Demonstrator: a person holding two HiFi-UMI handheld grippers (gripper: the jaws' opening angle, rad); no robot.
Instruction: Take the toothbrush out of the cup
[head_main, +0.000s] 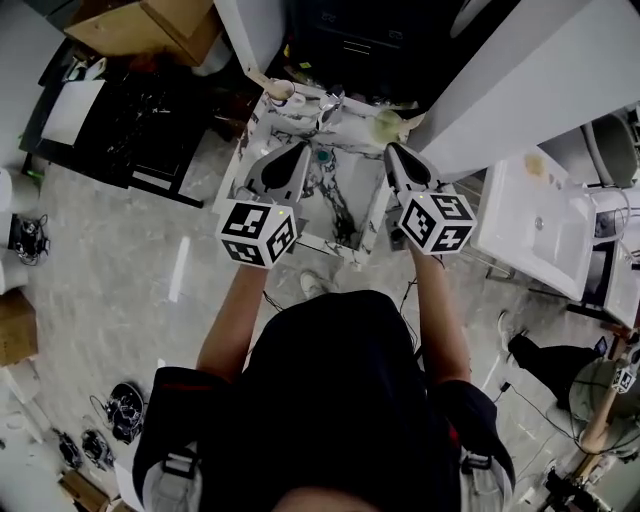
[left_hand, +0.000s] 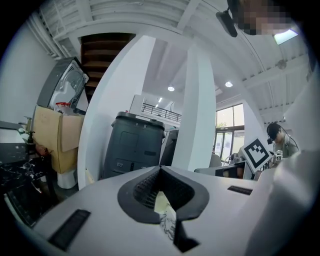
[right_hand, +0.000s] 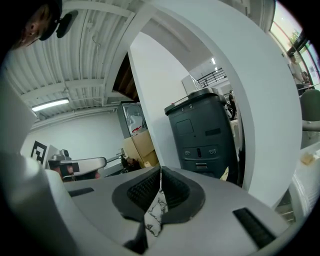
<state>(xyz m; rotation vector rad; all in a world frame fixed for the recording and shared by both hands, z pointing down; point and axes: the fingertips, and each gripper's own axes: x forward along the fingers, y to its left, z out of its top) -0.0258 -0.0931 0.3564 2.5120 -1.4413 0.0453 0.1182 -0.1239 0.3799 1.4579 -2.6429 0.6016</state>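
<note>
In the head view a small marble-patterned table lies below me. A small white cup stands at its far left corner, and a pale stick like a toothbrush handle leans out of it to the left. A pale green cup-like thing sits at the far right corner. My left gripper and right gripper are held side by side over the table, pointing away from me. Both are shut with nothing between the fingers. The cup is in neither gripper view.
A teal item lies on the table between the grippers. A dark grey machine and white pillars stand beyond. A cardboard box is far left, a white basin unit to the right. Cables lie on the floor.
</note>
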